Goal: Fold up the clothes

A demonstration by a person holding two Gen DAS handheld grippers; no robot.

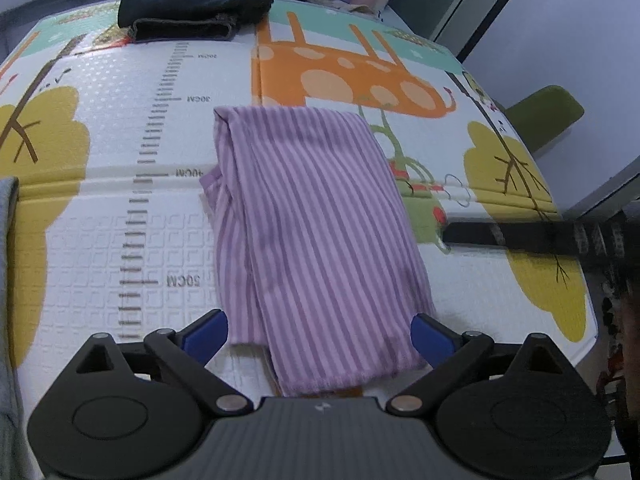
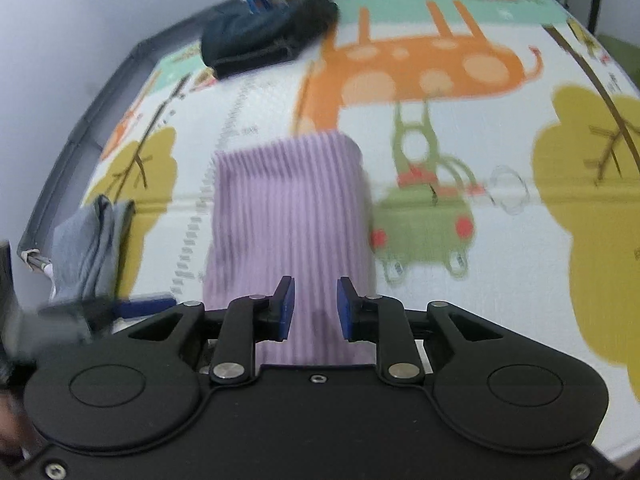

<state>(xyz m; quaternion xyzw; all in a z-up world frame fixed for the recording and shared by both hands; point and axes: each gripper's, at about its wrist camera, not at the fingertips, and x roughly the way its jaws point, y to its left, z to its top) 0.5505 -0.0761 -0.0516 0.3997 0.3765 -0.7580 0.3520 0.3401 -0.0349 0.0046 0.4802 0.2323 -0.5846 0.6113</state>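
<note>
On the mat [image 1: 120, 208], mid-frame, lies the folded striped cloth [image 1: 316, 224]. Left gripper [image 1: 320, 336] at 6 o'clock gapes wide, empty; right gripper [image 2: 315, 308] stands narrowly parted above the cloth, gripping nothing.

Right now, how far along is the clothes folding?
Done: the striped garment lies folded on the mat, the dark one at the far edge. In hand: nothing; both grippers stand open. Left: the grey cloth, apparently.
</note>
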